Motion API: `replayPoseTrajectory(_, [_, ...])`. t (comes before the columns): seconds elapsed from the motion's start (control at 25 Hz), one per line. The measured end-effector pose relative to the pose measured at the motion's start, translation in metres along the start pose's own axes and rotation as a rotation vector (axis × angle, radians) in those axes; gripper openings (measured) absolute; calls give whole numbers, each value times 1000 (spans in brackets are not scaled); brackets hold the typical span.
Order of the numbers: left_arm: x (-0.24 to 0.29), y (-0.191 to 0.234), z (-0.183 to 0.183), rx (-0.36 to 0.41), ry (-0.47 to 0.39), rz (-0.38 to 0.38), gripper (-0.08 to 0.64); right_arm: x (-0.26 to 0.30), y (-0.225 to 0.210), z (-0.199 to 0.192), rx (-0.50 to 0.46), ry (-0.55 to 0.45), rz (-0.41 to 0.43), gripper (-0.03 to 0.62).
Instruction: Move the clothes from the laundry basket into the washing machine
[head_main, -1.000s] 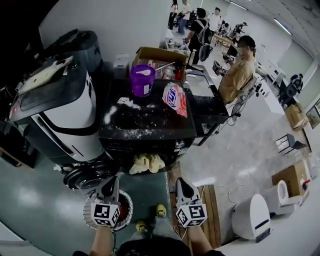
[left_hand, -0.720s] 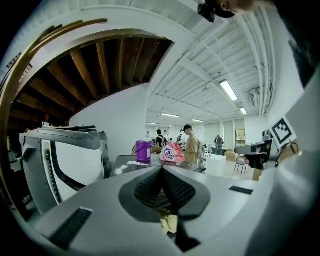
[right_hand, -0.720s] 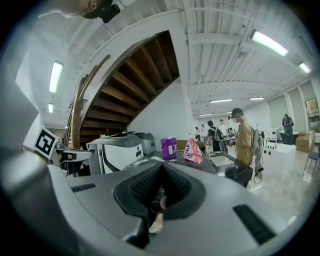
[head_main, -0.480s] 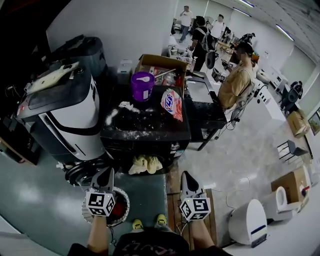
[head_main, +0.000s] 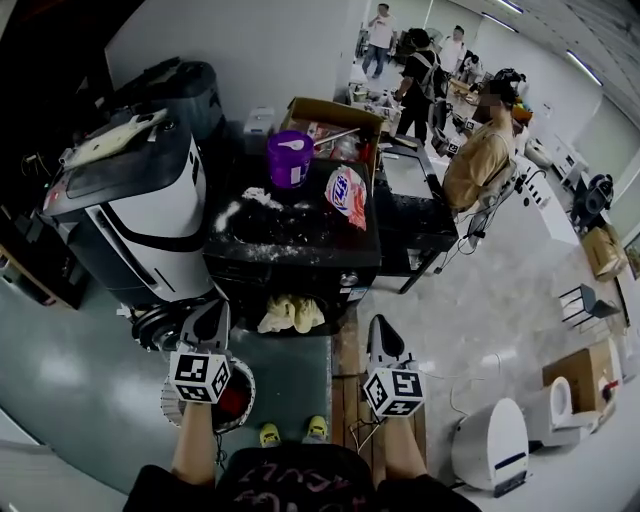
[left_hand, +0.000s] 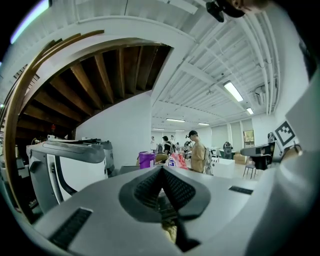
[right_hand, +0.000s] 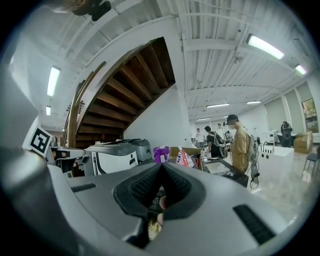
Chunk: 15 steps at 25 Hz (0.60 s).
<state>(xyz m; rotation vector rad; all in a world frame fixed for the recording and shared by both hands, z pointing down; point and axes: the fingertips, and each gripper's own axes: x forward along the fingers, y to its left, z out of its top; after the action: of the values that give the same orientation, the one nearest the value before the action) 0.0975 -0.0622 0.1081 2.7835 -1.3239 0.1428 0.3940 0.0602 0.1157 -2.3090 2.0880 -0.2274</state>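
Observation:
A round white laundry basket (head_main: 250, 386) stands on the floor by my feet with red cloth (head_main: 232, 402) in it. Ahead is the black washing machine (head_main: 300, 262); yellow cloth (head_main: 290, 314) hangs from its front opening, and its round door (head_main: 155, 326) lies swung open at the left. My left gripper (head_main: 212, 312) hovers above the basket, shut and empty. My right gripper (head_main: 378, 324) is level with it to the right, also shut and empty. In both gripper views the jaws (left_hand: 161, 170) (right_hand: 161, 168) meet at the tips, aimed level at the machine.
A white and black appliance (head_main: 130, 215) stands left of the washer. On the washer's top are a purple tub (head_main: 289, 158), a detergent bag (head_main: 346, 194) and spilled white powder (head_main: 258, 200). A cardboard box (head_main: 330, 115) sits behind. A black desk (head_main: 415, 215) and several people are at the right.
Both grippers have lifted and now sit higher in the head view, nearer the washer's front. Their jaws stayed shut with nothing in them.

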Motion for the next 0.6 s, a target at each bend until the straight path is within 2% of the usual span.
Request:
replayPoseTrajectory(0.16, [4,2,13,17,-22,2,11,10,-4,12,-14,-12,2,3])
replayPoseTrajectory(0.6, [-4,17,12,-7,-19,51,11,18,3,22,-35,-11,13,2])
